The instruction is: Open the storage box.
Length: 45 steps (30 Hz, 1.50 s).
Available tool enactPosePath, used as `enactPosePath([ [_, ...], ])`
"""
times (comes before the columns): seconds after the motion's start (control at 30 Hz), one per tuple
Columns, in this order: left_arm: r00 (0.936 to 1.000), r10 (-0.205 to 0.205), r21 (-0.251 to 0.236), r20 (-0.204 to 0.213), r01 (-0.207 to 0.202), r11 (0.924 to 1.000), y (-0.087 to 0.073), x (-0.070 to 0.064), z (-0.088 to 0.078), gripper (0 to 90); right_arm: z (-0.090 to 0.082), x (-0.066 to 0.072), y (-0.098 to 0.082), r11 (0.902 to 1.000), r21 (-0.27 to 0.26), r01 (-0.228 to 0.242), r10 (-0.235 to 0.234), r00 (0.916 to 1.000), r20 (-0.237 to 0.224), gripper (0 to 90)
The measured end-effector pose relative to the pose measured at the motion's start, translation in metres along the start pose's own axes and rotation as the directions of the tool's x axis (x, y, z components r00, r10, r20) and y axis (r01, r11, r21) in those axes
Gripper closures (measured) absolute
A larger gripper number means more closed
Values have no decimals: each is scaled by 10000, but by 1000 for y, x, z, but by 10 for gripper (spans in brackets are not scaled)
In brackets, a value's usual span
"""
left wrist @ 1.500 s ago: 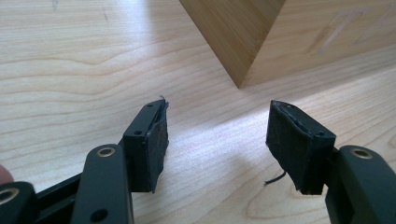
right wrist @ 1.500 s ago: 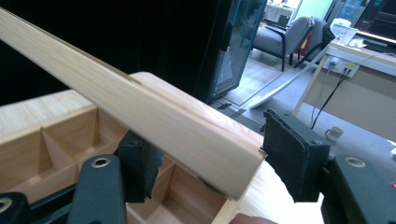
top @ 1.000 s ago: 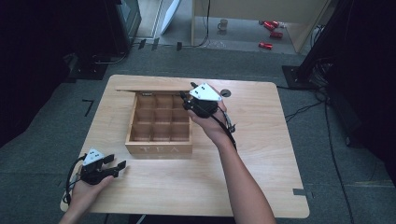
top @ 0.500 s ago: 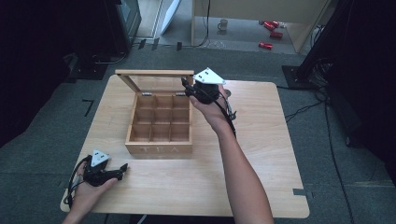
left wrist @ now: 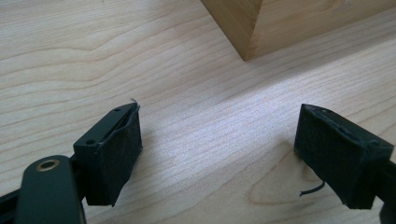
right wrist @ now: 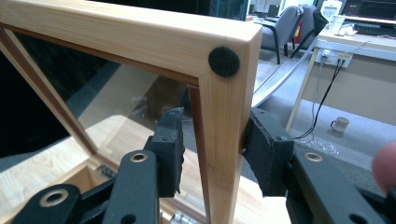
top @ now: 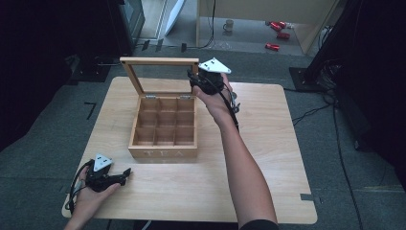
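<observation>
Pinching the lid (right wrist: 224,140) of the tea box (top: 163,129) by its right-hand frame rail, near the top corner; my right gripper (right wrist: 212,154) has one pad on the glass side and one on the outer edge, closed on the wood. Box sits mid-table (top: 268,143), front face reading TEA toward me, nine compartments, all look empty. Lid stands roughly upright on its rear hinges (top: 151,96), tilted slightly back. My read: the step is swinging it fully open. To do that well I'd follow the hinge arc rather than pull straight back, and keep the wrist rotating with the frame so the pads don't twist off the narrow rail. Grip is off-centre, so light force only, or the box may skid or yaw. Felt dot (right wrist: 223,61) on the corner is clear of the pads. My left gripper (top: 125,173) lies on the table near the front-left corner, jaws wide apart, holding nothing, not touching the box; it could brace the front if things slide.
</observation>
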<state>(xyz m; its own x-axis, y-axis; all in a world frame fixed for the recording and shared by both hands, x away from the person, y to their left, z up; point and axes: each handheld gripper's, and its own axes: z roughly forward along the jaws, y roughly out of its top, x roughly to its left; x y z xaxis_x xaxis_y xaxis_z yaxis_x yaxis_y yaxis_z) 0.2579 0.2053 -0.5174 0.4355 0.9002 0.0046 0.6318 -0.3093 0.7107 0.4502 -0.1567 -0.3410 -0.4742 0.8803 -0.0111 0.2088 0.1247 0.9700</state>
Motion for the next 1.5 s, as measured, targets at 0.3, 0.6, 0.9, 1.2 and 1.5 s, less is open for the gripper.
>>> enactPosePath([
  [0.3,10000,-17,-20,15,17,10000,0,0,0,152,17,-13,8,9986,115,-515,515,9987,-3,630],
  [0.6,9999,153,20,72,-154,9999,0,0,0,155,36,-25,12,9956,30,-938,938,9956,64,664],
  [0.9,9998,161,2,79,-161,9999,0,-1,0,155,53,-34,14,9906,53,-1364,1364,9906,89,668],
  [1.2,9998,182,-7,120,-182,9998,0,-1,0,155,69,-44,17,9846,301,-1725,1722,9850,124,669],
  [1.5,9997,181,-42,143,-180,9998,0,-1,0,158,84,-50,19,9765,557,-2084,2070,9779,300,669],
])
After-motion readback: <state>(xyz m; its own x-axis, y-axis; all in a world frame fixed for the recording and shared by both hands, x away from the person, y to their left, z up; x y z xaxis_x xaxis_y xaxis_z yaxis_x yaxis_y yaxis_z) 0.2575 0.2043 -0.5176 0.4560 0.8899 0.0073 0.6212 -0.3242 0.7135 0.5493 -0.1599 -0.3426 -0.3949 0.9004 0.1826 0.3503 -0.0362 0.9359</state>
